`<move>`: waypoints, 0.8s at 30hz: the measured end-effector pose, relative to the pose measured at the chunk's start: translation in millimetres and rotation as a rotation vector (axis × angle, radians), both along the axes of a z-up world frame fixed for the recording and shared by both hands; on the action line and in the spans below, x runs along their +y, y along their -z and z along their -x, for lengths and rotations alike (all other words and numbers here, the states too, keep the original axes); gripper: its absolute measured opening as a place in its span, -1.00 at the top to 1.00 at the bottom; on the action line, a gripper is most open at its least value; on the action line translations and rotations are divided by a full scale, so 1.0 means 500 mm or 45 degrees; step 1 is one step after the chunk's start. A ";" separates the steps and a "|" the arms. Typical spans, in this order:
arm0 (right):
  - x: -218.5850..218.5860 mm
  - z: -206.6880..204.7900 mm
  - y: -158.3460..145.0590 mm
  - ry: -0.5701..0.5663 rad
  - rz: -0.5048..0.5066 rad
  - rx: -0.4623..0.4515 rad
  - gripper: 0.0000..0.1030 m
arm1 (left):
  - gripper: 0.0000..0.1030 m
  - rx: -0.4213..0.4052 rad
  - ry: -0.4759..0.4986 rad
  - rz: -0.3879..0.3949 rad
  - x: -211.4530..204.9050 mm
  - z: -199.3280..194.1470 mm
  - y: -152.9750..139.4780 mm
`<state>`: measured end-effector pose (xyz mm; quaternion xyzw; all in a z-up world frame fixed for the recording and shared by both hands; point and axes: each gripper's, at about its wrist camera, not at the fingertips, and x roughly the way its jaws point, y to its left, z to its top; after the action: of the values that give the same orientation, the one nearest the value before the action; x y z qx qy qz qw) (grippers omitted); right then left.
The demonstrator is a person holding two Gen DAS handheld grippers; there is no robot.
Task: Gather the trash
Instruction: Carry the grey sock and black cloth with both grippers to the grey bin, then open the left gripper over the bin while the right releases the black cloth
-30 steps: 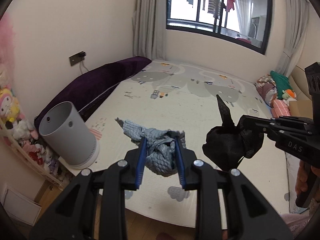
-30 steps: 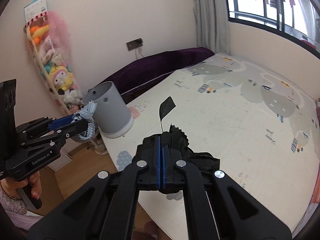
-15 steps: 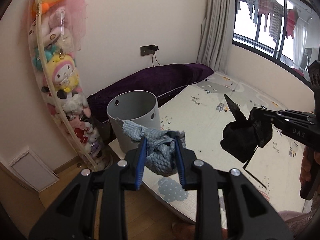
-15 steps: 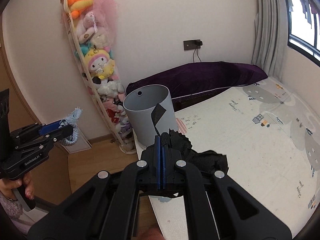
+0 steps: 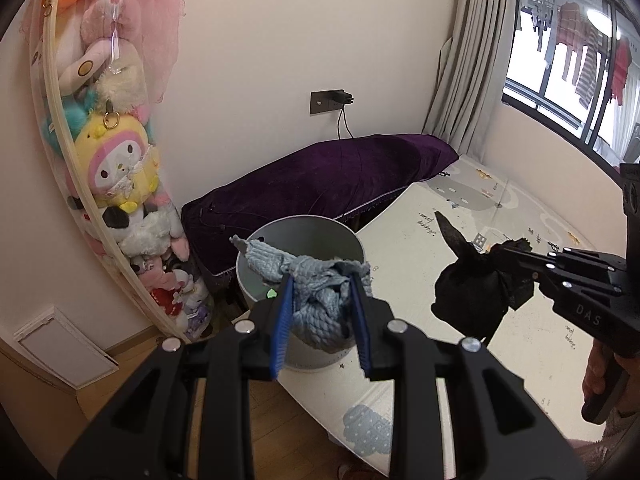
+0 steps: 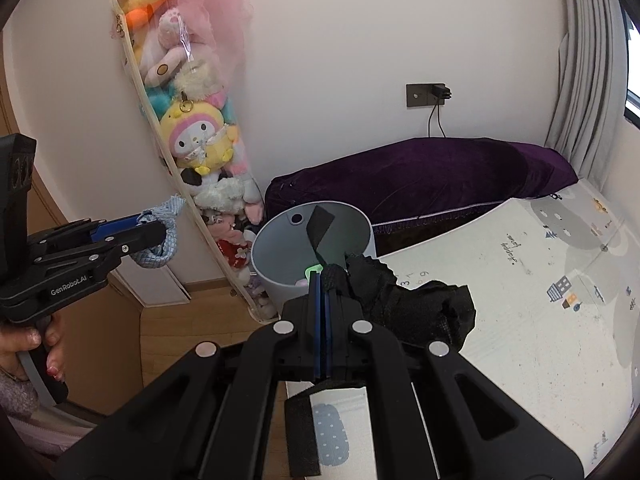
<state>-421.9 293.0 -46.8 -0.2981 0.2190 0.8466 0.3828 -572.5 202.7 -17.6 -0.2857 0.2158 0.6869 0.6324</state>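
A soft, light grey rag [image 5: 320, 304] is pinched by the left gripper [image 5: 320, 320] at frame centre, before the bin [image 5: 340, 240]. A limp black cloth [image 6: 400, 304], probably thin, is squeezed in the right gripper [image 6: 322, 312], best held bunched.

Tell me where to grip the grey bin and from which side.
Pinch the bin by its thin upper rim from above, one finger inside the open mouth and one outside. Its round body looks too wide for the jaws. Both grippers are full now: blue cloth left, black cloth right.
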 end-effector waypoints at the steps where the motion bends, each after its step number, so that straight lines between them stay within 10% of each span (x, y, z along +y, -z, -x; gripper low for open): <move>1: 0.015 0.012 0.001 -0.009 -0.004 -0.006 0.97 | 0.46 0.008 0.001 0.002 0.015 0.007 0.004; 18: 0.211 0.239 0.014 0.228 0.067 -0.057 0.97 | 0.44 -0.013 0.457 0.171 0.301 0.169 0.094; 24: 0.257 0.305 0.037 0.322 0.121 -0.104 0.90 | -0.01 -0.024 0.598 0.238 0.358 0.218 0.125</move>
<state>-574.2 421.4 -65.2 -0.3201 0.2790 0.7674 0.4804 -681.4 381.9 -80.1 -0.2915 0.3330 0.4955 0.7474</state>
